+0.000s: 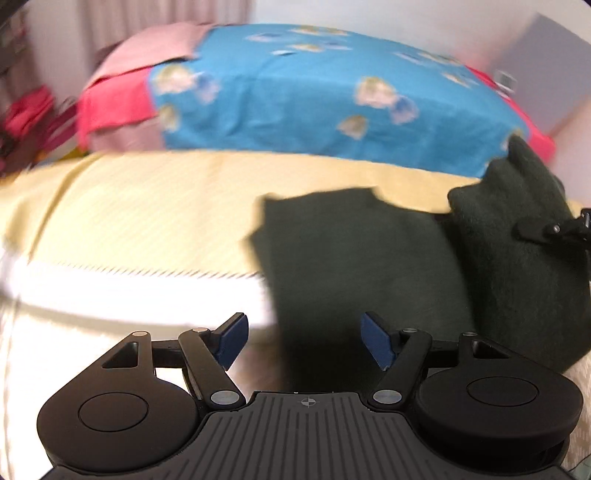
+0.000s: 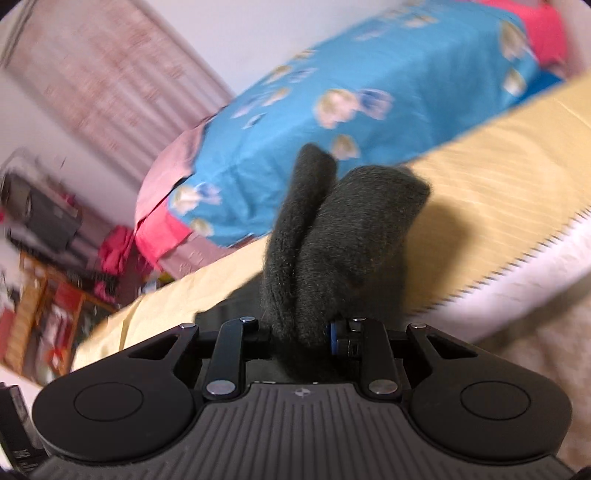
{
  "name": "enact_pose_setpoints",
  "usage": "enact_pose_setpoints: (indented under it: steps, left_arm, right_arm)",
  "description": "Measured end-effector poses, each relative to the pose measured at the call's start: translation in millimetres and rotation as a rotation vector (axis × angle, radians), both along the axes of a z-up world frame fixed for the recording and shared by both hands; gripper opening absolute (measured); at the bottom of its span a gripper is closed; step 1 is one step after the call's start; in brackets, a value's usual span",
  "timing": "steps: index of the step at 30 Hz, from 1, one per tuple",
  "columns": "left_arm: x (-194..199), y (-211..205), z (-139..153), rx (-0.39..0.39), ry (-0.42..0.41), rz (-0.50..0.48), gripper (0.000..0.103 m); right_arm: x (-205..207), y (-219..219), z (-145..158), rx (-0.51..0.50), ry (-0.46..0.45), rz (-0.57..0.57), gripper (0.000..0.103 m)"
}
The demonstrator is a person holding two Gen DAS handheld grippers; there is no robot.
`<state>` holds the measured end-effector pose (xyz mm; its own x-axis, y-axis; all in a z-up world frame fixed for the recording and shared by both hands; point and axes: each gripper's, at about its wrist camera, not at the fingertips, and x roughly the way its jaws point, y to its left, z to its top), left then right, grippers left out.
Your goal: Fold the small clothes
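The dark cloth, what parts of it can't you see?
- Left wrist view: the cloth runs behind the left hand-held gripper; its near edge is hidden, outline blurred.
- Right wrist view: the right hand-held gripper covers the pinched part; what garment it is cannot be told.

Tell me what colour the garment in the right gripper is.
Dark green garment, fuzzy in texture, clamped in the right gripper; shows best in the right wrist view.

A big bed [image 1: 147,206] has a pale yellow sheet. On it lies a blue blanket [image 1: 314,96] with little pictures, over a pink one [image 1: 110,107]. Behind is a white wall [image 1: 369,14] and a pinkish curtain [image 2: 110,74]. Blurry red things, maybe clothes [image 2: 118,247], sit beside a wooden shelf [image 2: 44,295].
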<state>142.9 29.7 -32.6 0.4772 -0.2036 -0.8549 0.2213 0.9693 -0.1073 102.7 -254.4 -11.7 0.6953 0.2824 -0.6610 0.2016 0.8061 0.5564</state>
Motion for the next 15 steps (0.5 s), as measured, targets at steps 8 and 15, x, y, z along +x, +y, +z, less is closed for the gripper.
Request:
enact_pose_setpoints:
  steps: [8, 15]
  left_arm:
    - [-39.2, 77.6, -1.7, -0.009, 0.032, 0.147, 0.103]
    - [-66.0, 125.9, -8.4, -0.038, 0.064, 0.204, 0.103]
  right_arm:
    - [36.6, 146.5, -26.3, -0.205, 0.032, 0.196, 0.03]
    - [-8.8, 218.6, -27.2, -0.524, -0.099, 0.42, 0.079]
